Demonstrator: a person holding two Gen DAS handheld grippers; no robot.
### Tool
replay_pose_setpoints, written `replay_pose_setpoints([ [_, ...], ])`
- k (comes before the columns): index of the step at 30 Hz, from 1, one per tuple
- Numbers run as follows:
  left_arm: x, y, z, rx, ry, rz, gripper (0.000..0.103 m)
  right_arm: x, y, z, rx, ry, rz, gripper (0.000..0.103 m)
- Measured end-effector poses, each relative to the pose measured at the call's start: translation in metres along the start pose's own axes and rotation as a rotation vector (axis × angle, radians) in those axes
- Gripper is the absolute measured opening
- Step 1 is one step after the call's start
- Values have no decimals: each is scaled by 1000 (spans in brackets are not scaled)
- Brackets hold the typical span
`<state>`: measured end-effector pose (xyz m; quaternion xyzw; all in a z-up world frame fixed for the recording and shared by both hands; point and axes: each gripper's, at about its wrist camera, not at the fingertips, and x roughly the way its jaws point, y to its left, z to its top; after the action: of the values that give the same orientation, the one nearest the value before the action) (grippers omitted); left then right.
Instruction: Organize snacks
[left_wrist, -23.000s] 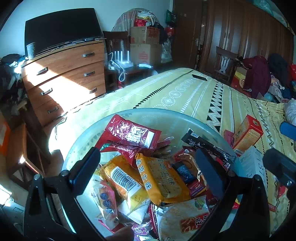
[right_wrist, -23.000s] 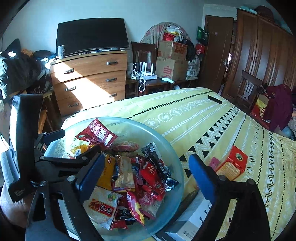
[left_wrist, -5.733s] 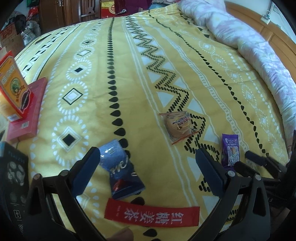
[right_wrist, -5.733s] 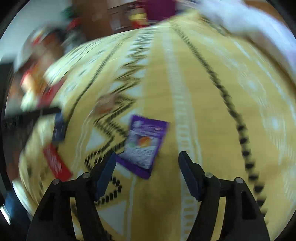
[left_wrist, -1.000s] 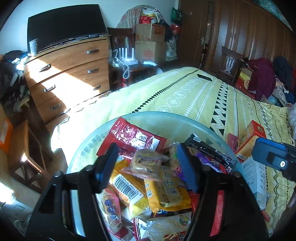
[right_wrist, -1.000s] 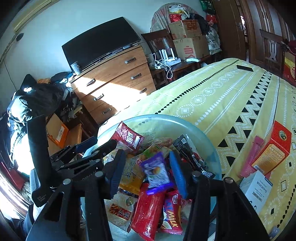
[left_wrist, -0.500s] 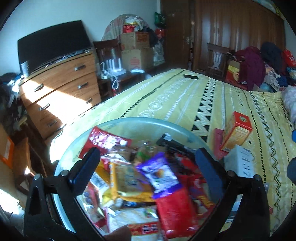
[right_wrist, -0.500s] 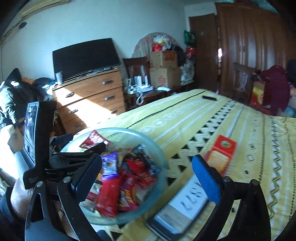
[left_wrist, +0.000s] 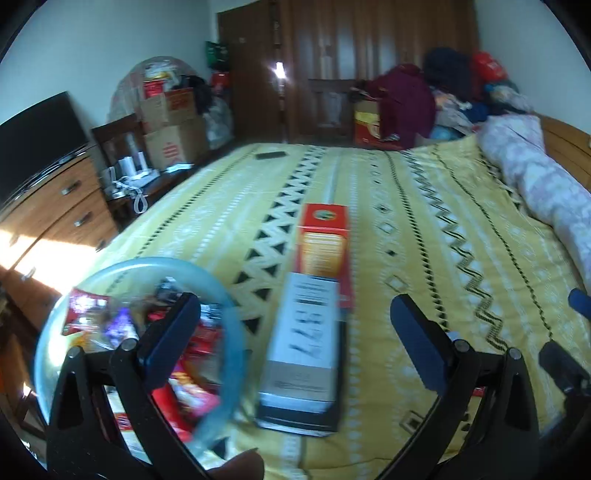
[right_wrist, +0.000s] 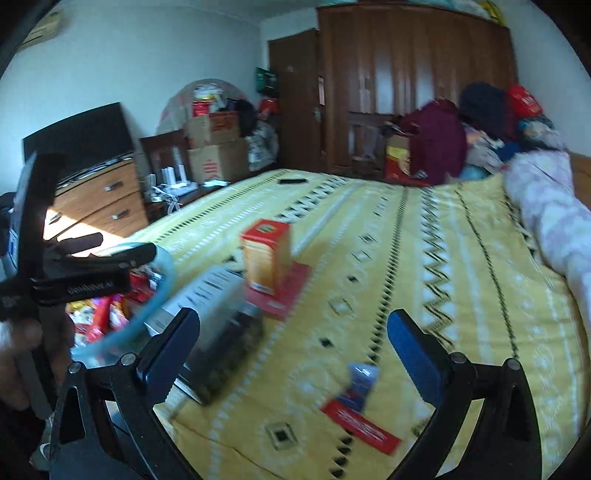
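Observation:
A clear glass bowl (left_wrist: 229, 325) full of snack packets sits at the bed's left corner; it also shows in the right wrist view (right_wrist: 162, 291). My left gripper (left_wrist: 295, 339) is open and empty, over a white-and-black box (left_wrist: 306, 347). My right gripper (right_wrist: 291, 347) is open and empty above the yellow bedspread. A blue snack packet (right_wrist: 360, 386) and a red flat packet (right_wrist: 360, 426) lie on the bedspread between the right fingers. The left gripper's body shows at the left of the right wrist view (right_wrist: 85, 280).
An orange-red carton (left_wrist: 323, 243) stands on a flat red box (right_wrist: 284, 291) beside the white-and-black box (right_wrist: 218, 317). A pink quilt (left_wrist: 539, 184) lies along the right. A wooden dresser (left_wrist: 48, 206), cardboard boxes (left_wrist: 173, 133) and a wardrobe (right_wrist: 406, 81) stand beyond the bed.
Both grippers have swung right, away from the bowl and toward the bed's middle. The bowl has slid to the left of both views. The blue and red packets have come into the right view.

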<state>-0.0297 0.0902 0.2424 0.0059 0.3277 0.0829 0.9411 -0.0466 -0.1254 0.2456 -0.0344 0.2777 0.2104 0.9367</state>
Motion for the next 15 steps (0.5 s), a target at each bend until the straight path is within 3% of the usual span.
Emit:
replay_pose_setpoints([
  [6, 15, -80, -18, 106, 60, -125, 103, -7, -82, -56, 86, 96, -120, 103],
  [10, 46, -118, -43, 133, 157, -214, 103, 5, -125, -102, 148, 199, -165, 103],
  [15, 94, -153, -84, 183, 284, -244, 103, 29, -166, -156, 219, 296, -213, 103],
])
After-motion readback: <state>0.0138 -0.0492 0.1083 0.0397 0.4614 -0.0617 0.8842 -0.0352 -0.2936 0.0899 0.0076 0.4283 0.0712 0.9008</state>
